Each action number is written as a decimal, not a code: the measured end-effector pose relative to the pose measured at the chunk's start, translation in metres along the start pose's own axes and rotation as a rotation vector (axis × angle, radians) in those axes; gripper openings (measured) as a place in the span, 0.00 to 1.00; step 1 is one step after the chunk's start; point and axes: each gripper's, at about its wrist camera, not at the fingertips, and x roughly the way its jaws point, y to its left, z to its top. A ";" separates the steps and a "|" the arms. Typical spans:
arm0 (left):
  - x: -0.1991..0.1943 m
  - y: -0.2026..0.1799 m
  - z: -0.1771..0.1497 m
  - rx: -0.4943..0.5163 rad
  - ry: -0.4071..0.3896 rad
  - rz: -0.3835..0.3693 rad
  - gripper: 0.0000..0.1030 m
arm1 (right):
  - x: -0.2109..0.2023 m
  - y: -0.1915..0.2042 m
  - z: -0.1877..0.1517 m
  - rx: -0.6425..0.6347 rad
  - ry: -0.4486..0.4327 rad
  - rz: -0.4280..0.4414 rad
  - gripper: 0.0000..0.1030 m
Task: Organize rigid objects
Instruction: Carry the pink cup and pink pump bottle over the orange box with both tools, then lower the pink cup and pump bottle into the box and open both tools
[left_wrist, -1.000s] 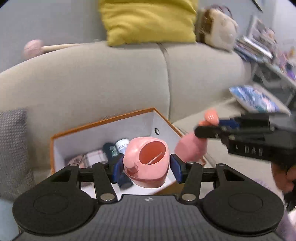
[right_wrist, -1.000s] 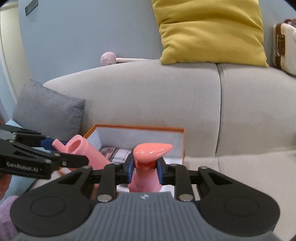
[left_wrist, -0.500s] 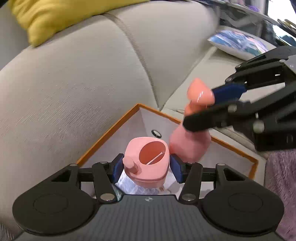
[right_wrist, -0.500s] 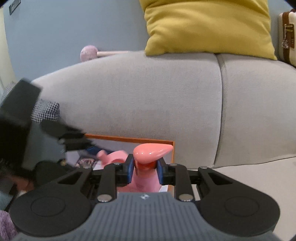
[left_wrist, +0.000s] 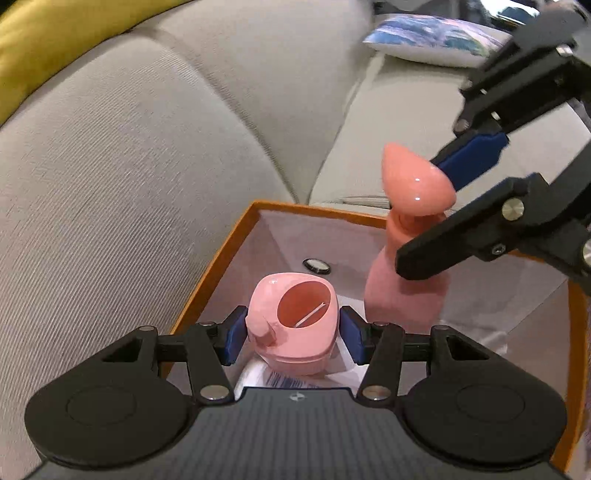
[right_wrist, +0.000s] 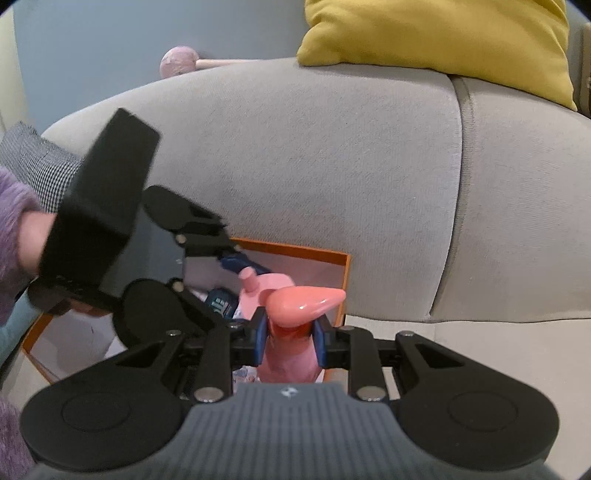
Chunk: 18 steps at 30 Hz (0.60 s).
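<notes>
Dark bottle only in right view

Home living room. Evidence: light grey fabric sofa with rounded back cushions fills both views. Mustard-yellow throw pillow sits on top of the backrest, grey houndstooth cushion at the left end, blue patterned cushion further along the seat. Blue-grey painted wall behind. Orange-rimmed white cardboard box of toiletry-type bottles rests on the sofa seat. No lab or shop fixtures visible.
</notes>
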 end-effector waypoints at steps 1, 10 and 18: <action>0.002 -0.002 0.000 0.021 -0.004 -0.005 0.60 | 0.001 0.000 0.000 -0.005 0.005 -0.005 0.25; 0.012 -0.015 -0.012 0.099 -0.016 0.071 0.75 | 0.008 0.003 -0.001 -0.029 0.032 -0.019 0.25; -0.013 -0.006 -0.023 -0.069 0.014 0.093 0.68 | 0.010 0.005 -0.003 -0.039 0.045 -0.022 0.25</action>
